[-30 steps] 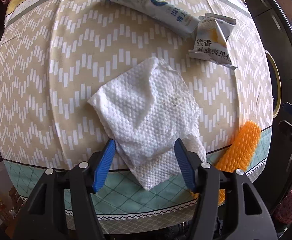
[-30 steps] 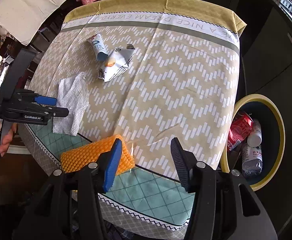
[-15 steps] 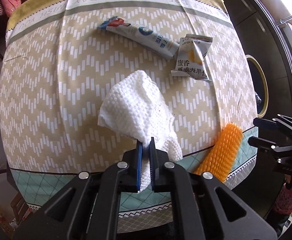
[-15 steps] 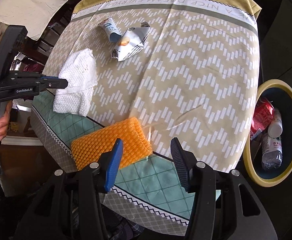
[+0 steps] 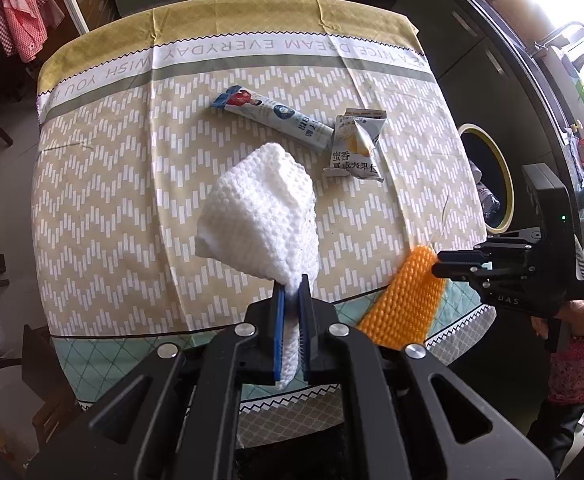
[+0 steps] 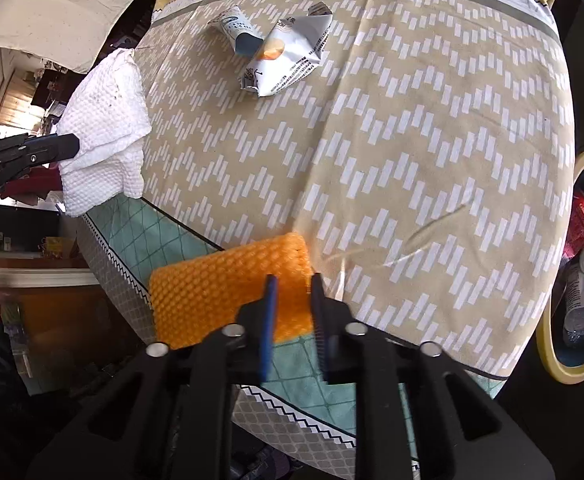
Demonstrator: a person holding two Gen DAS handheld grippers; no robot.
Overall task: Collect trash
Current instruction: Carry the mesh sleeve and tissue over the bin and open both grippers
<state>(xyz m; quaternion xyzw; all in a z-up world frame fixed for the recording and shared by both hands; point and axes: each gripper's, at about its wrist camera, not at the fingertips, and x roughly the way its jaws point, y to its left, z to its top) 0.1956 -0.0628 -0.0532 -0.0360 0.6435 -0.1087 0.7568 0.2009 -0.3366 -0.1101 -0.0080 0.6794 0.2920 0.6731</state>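
1. Left wrist view: the white paper towel (image 5: 260, 216) hangs pinched in your left gripper (image 5: 291, 320), clear of the tablecloth (image 5: 104, 208) at mid-frame. The bin (image 5: 491, 184) shows only as a yellow rim at the right edge, beyond the table's right side, so your coming carry runs rightward across the frame. The right gripper (image 5: 437, 268) sits at the orange foam net (image 5: 407, 300), lower right, between you and that bin. The blue-white sachet (image 5: 272, 116) and the snack wrapper (image 5: 355, 148) lie untouched, upper centre.

2. Right wrist view: the orange foam net (image 6: 220, 288) lies at lower centre, long axis running left to right in the frame. The right gripper (image 6: 293, 312) has just been closing, and its jaws stand narrow over the net's right end; a firm pinch looks likely, though you cannot be sure. The bin (image 6: 559, 364) is at the right edge, nearer this hand. The towel (image 6: 104, 132) hangs from the left gripper (image 6: 74, 146) at upper left.
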